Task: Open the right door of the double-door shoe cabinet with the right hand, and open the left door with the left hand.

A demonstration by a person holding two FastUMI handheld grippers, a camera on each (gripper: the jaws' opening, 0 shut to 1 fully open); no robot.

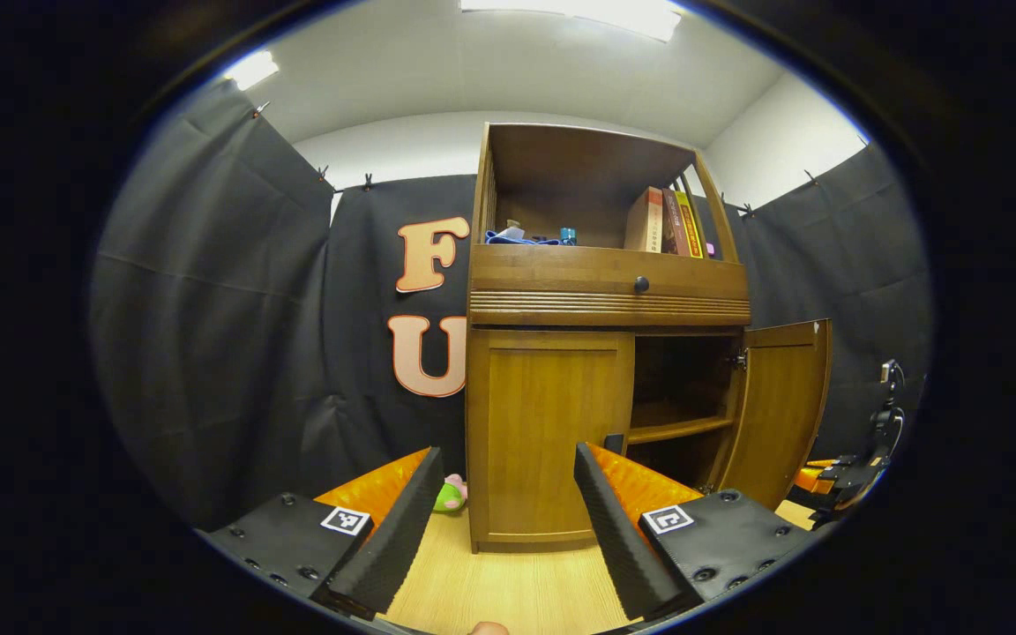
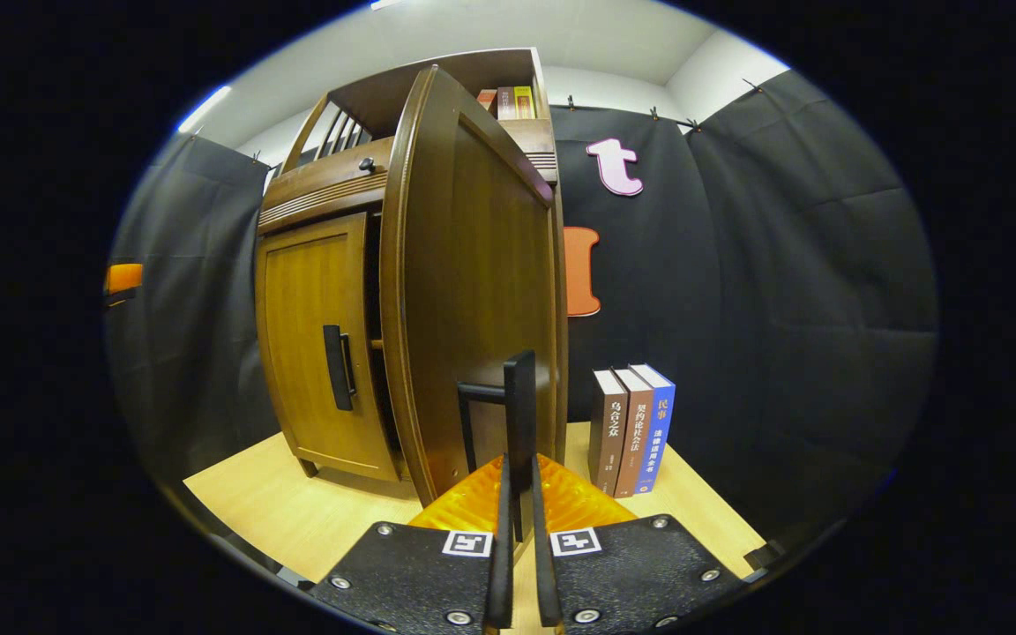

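- The left gripper (image 1: 508, 520) is spread wide and holds nothing, facing the closed left door (image 1: 548, 432) of the shoe cabinet (image 1: 605, 291).
- The right door (image 2: 473, 300) stands swung open.
- The right gripper (image 2: 519, 494) is pinched on that door's handle (image 2: 517, 414).

Black cloth wall (image 1: 235, 309) hangs in creased panels clipped along the top, closing the booth on all sides. Above it runs a plain white wall (image 1: 402, 145) and a white ceiling with bright strip lights (image 1: 578, 11). The pale wood-grain floor (image 1: 508, 591) spreads ahead of the left tool. Ahead and right of the right tool, three upright books (image 2: 631, 428) stand on that floor against the cloth.
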